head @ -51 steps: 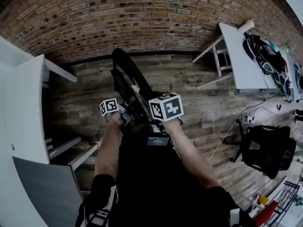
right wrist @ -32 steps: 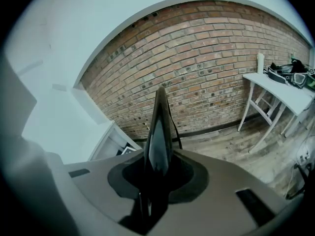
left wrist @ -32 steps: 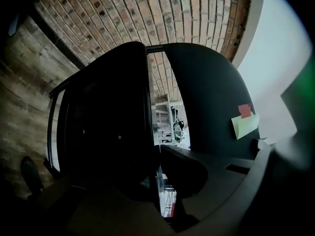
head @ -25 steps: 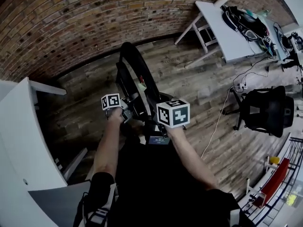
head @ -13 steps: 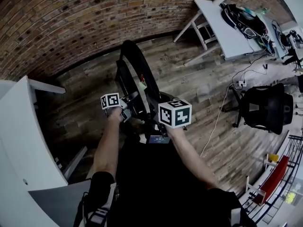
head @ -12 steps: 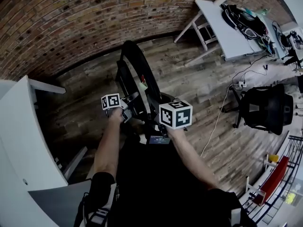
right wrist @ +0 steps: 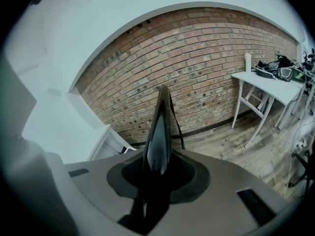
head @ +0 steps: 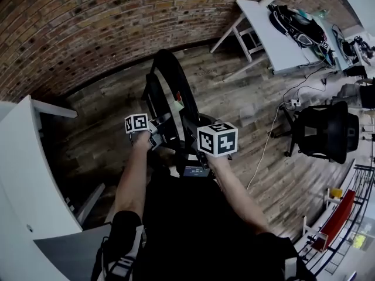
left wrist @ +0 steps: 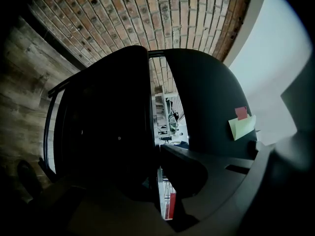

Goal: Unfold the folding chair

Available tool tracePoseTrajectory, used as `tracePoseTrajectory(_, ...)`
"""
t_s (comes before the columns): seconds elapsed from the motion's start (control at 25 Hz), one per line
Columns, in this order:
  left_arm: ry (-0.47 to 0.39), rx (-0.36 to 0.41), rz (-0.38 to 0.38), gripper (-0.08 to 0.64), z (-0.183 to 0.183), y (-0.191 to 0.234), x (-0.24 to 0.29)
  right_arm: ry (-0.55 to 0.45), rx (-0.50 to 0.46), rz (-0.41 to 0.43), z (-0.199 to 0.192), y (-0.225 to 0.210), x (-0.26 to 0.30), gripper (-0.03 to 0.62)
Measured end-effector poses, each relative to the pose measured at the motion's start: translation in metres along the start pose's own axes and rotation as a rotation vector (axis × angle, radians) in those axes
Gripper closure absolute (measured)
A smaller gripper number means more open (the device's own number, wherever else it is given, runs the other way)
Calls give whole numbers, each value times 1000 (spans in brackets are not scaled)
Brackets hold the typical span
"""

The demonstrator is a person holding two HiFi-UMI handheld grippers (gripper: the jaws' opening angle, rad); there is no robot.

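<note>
Black and mostly folded, the round-backed folding chair (head: 176,81) stands upright on the wood plank floor (head: 234,98) just in front of the person. Its top edge is toward the red brick wall (head: 88,28), and bare planks lie open between the white table (head: 29,157) on its left and the white trestle table (head: 275,34) and black office chair (head: 325,133) well off to its right. The right hand-held gripper (right wrist: 157,168) clamps its partly parted jaws on the chair's thin edge, while the left hand-held gripper (head: 155,136) has its jaws fully together against the dark frame; whether it pinches anything, I cannot tell.
</note>
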State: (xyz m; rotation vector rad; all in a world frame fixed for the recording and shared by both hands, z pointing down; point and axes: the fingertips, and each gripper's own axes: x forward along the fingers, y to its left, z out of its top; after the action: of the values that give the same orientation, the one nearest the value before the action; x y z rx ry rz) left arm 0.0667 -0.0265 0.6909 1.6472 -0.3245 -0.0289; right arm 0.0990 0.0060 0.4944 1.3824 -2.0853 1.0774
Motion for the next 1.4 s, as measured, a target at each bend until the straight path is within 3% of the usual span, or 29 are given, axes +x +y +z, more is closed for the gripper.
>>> tracePoseTrajectory(0.16, -14, 2, -20, 525, -1, 0, -1, 17, -14, 11, -1, -2, 0, 502)
tracePoseTrajectory(0.44, -116, -27, -90, 526, 5, 2, -29, 5, 5, 81, 0, 4, -1, 488)
tracePoseTrajectory(0.68, -128, -48, -117, 526, 5, 4, -43, 3, 3, 113, -2, 10, 1, 480)
tracePoseTrajectory(1.0, -184, -121, -180, 526, 5, 13, -74, -16, 69, 138, 1, -24, 0, 489)
tracePoseTrajectory(1.4, -204, -113, -172, 525, 7, 19, -95, -32, 96, 146, 0, -27, 2, 491)
